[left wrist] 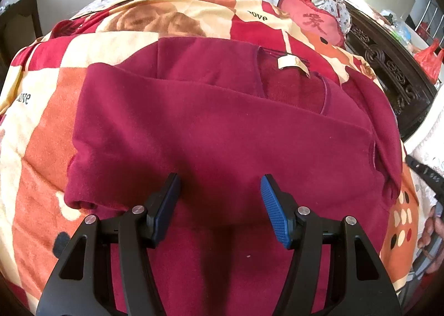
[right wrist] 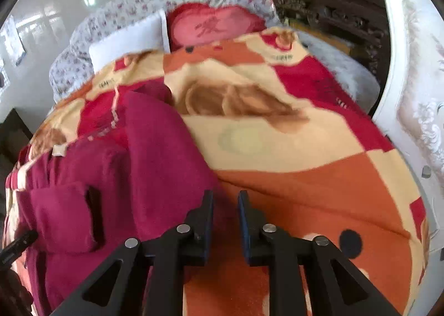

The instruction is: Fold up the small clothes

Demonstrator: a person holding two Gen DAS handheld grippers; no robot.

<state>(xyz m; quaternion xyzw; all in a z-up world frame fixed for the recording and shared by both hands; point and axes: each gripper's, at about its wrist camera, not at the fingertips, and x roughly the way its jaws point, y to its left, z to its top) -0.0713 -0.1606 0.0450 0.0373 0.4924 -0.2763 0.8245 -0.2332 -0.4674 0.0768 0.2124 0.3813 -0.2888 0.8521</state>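
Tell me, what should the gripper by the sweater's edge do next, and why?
Probably nudge the right hand-held gripper a bit toward the sweater and pinch its edge. Its jaws stand narrowly apart with nothing between them, right beside that edge over the blanket. The sweater is only partly folded, and the left hand-held gripper hangs open over it.

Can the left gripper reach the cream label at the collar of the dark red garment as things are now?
Probably yes. The left gripper hovers open over the dark red garment, and the cream label lies uncovered further ahead. Only flat cloth is between them, so a forward move should get there.
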